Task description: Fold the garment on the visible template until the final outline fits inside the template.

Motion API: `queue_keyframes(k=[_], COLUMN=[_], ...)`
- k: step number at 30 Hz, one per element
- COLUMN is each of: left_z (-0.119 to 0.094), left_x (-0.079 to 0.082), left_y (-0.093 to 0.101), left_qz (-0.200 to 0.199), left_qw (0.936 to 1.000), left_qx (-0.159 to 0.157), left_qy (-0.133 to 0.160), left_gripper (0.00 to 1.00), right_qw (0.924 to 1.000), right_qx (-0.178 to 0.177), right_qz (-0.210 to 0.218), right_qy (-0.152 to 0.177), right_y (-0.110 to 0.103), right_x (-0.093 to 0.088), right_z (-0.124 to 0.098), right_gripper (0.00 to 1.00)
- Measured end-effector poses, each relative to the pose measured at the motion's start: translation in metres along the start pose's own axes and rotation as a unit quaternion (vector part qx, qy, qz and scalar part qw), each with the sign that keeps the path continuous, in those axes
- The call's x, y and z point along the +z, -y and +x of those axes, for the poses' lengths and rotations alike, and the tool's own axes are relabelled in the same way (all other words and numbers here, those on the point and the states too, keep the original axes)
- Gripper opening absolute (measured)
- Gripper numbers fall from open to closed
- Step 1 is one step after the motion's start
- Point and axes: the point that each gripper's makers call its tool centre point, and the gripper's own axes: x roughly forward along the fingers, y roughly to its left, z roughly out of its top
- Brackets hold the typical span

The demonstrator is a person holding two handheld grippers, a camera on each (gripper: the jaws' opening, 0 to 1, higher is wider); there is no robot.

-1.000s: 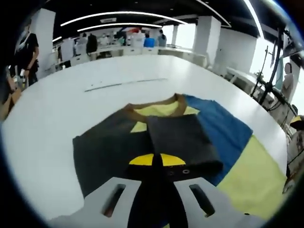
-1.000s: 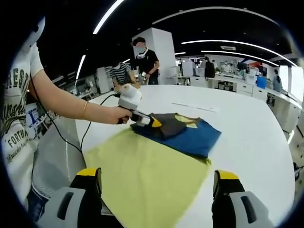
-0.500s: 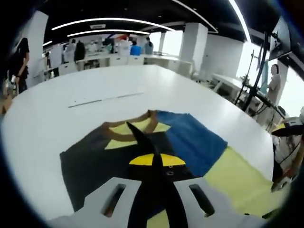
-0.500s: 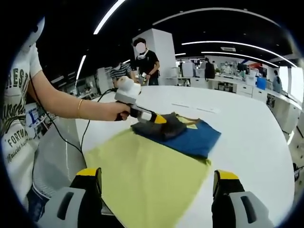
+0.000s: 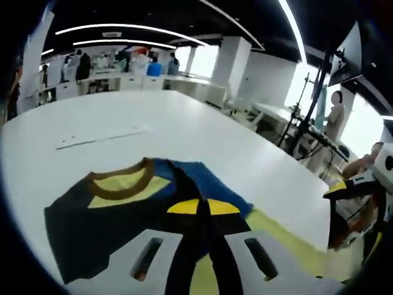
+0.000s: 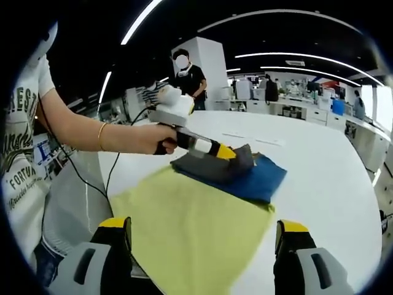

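1. Nearest the camera in the right gripper view, the right gripper (image 6: 202, 246) hangs over the table edge with its jaws spread wide and nothing between them.
2. Just beyond it lies the yellow template (image 6: 190, 230), flat on the white table (image 6: 325, 178), with its near part bare.
3. On the far end of the template sits the garment (image 6: 252, 175), a dark and blue shirt with a yellow panel and a brown collar (image 5: 120, 179).
4. Over it, a hand (image 6: 150, 138) holds the left gripper (image 6: 230, 153), whose yellow-tipped jaws are pressed together on a dark flap of the garment and hold it raised above the rest.
5. Judging from this, a fold is in hand: the lifted flap is being carried across the shirt.
6. Next, the flap should be laid flat with its edge inside the yellow outline before the jaws let go.
7. Farther back, people (image 6: 187, 77) stand by desks.
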Motion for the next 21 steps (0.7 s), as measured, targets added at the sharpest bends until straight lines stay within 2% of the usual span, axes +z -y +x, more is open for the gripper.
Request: queue_keyframes(k=[4,8,14,18,19,21], left_z=[0.009,0.016,0.012,0.003,0.002,-0.004], left_x=[-0.005,-0.009,-0.008,-0.002,-0.001,0.004], left_y=[0.015,0.025,0.035,0.039,0.04,0.042], left_qz=[0.012,0.007,0.042,0.061,0.068,0.07], left_qw=[0.9997,0.9992,0.9978,0.9961,0.9954,0.9945], left_qx=[-0.017,-0.033,-0.049,-0.064,-0.067,-0.075], left_qy=[-0.013,-0.021,-0.016,-0.002,0.004,0.02], left_gripper=[0.0,0.03,0.26,0.39,0.45,0.5], right_qw=[1.0,1.0,1.0,0.9999,0.9999,0.9998], right_qx=[-0.001,-0.001,0.007,0.012,0.013,0.015], right_qz=[0.002,0.003,-0.002,-0.005,-0.007,-0.011], right_qy=[-0.001,-0.002,-0.005,-0.004,-0.005,-0.007], right_y=[0.001,0.0,-0.001,-0.002,-0.002,-0.003], right_x=[-0.001,-0.003,-0.001,0.003,0.003,0.004], right_z=[0.0,0.0,0.003,0.005,0.005,0.006], right_gripper=[0.97,0.97,0.97,0.98,0.98,0.99])
